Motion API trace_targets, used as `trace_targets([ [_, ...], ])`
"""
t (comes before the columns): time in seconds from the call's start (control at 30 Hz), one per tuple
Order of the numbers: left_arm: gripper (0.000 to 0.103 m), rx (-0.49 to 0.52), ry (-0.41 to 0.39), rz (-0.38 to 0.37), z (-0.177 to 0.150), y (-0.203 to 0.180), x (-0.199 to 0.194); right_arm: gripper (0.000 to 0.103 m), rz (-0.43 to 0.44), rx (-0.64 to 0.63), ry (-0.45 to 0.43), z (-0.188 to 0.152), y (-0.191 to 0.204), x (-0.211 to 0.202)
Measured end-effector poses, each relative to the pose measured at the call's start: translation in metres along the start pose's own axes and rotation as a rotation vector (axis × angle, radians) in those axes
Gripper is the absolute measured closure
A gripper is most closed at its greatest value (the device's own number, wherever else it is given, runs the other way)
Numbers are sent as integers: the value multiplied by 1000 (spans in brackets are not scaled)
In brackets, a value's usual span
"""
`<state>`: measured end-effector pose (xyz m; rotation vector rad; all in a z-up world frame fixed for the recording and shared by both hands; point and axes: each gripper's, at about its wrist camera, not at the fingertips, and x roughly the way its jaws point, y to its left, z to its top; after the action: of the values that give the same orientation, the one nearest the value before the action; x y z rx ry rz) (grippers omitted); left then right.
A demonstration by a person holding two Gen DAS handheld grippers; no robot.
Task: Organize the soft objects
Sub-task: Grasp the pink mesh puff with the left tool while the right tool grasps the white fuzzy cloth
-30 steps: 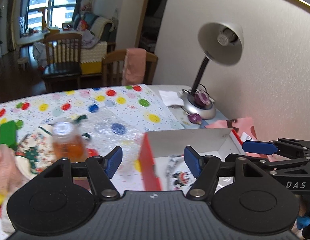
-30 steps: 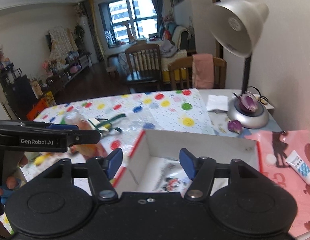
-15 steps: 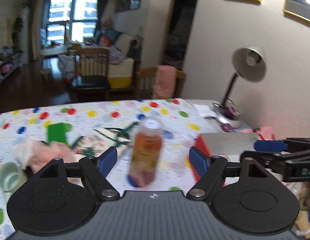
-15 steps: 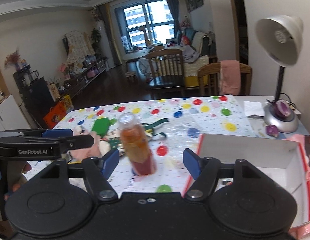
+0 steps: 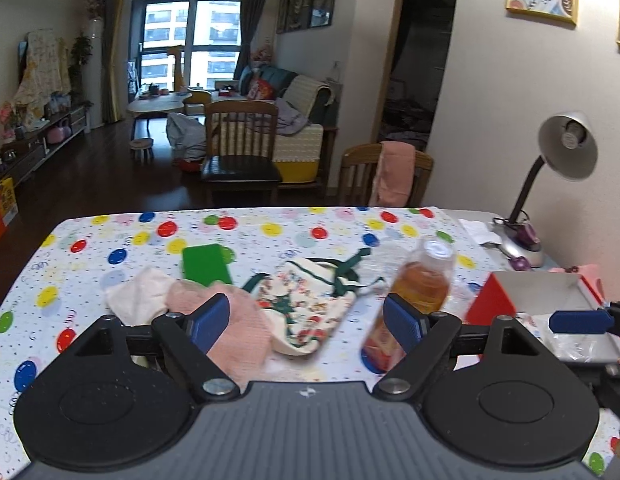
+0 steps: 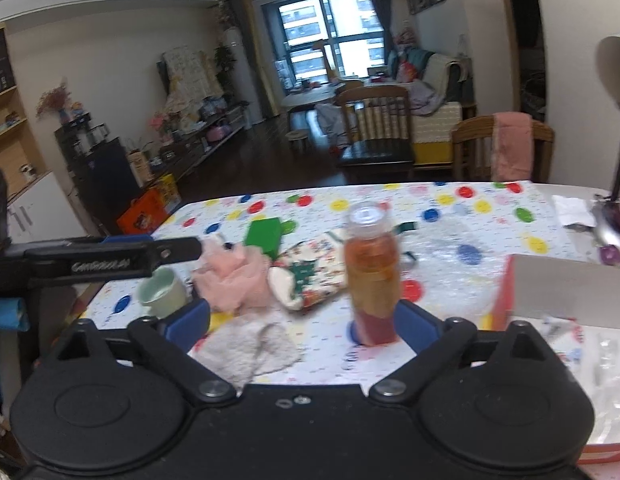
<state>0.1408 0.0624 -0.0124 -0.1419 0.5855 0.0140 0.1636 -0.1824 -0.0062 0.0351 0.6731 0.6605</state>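
Observation:
Soft things lie on the polka-dot table: a pink cloth (image 5: 237,320) (image 6: 233,276), a white fluffy cloth (image 5: 137,300) (image 6: 249,348), and a floral pouch with green ties (image 5: 305,304) (image 6: 305,276). My left gripper (image 5: 305,320) is open and empty, above the near table edge, facing the pink cloth and pouch. My right gripper (image 6: 303,322) is open and empty, with the white cloth near its left finger. A red-sided open box (image 5: 542,308) (image 6: 550,292) stands at the right.
A bottle of orange drink (image 5: 414,300) (image 6: 372,276) stands upright between the pouch and the box. A green card (image 5: 205,266) and a pale green cup (image 6: 161,292) sit to the left. A desk lamp (image 5: 550,184) stands at the back right by the wall. Chairs stand beyond the table.
Both grippers have drawn back and swung left, away from the box. The bottle, cloths and pouch have come into view. Both stay open.

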Motion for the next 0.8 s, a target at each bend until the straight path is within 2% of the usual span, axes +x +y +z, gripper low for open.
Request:
trace_targets([
  [0.27, 15, -12, 3, 33, 0, 34, 13, 0, 55, -57, 26, -7, 35, 39],
  [0.5, 15, 1, 26, 51, -5, 50, 36, 0, 78, -109, 65, -16, 49, 84],
  [0.7, 15, -7, 97, 54, -10, 61, 68, 0, 79, -143, 122, -25, 57, 119],
  [0.8, 15, -20, 168, 55, -11, 66, 91, 0, 77, -149, 162, -30, 59, 140],
])
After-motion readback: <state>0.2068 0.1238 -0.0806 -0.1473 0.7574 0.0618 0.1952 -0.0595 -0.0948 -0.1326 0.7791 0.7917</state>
